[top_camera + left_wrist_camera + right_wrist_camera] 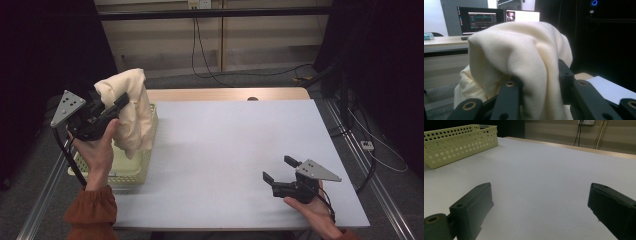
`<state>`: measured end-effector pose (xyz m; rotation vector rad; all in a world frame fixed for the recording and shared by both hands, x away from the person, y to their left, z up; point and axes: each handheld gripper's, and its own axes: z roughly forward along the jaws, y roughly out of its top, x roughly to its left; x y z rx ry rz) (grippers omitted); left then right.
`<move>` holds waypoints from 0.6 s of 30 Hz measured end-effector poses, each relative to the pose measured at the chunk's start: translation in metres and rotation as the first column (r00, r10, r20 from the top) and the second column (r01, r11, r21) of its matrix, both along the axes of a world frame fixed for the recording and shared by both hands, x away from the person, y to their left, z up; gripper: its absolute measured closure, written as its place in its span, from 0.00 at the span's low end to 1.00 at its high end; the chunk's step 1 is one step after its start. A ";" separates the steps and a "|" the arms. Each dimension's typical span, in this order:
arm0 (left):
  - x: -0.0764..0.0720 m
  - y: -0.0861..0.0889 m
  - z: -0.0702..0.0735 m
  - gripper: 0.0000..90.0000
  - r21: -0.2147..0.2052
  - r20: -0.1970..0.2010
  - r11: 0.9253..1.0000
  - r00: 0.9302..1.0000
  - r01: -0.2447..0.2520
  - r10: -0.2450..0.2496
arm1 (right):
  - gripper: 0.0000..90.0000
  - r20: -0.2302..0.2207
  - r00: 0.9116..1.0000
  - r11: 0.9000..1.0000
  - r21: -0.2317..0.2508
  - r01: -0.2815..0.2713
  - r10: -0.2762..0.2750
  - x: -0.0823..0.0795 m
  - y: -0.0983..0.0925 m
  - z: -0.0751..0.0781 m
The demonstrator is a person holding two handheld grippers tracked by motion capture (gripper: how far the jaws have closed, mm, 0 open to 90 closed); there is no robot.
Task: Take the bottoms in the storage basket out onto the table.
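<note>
Worktop [225, 150]: pale grey sheet over a wood top, bare across the middle. Basket [145, 165]: pale yellow, perforated, sits at the 9 o'clock edge of the worktop; in the right gripper view it's at 10 o'clock [461, 142]. Cloth [131, 112]: cream knit, bunched, lifted up above the basket, its lower end hanging down into it; in the left gripper view it drapes over the jaws [524, 62]. Left tool [120, 102]: clenched on the cloth, fabric pinched between both jaws, raised over the basket's 9 o'clock side, pointing toward 2 o'clock. Right tool [280, 169]: released, jaws wide apart with nothing between them, low over the worktop at 5 o'clock, well apart from basket and cloth.
</note>
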<state>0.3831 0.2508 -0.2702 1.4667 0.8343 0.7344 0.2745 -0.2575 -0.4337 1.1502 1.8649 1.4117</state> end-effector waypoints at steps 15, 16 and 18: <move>-0.003 -0.014 0.004 0.78 0.011 0.000 0.999 0.999 0.039 -0.039 | 0.07 0.001 1.000 1.000 0.000 -0.004 0.004 0.000 0.001 0.000; -0.003 -0.015 0.004 0.78 0.017 -0.002 0.999 0.999 0.043 -0.042 | 0.07 0.001 1.000 1.000 -0.001 -0.004 0.004 0.000 0.001 0.000; -0.003 -0.016 0.004 0.78 0.016 -0.004 0.999 0.999 0.045 -0.045 | 0.07 0.002 1.000 1.000 -0.002 -0.006 0.006 0.000 0.001 0.000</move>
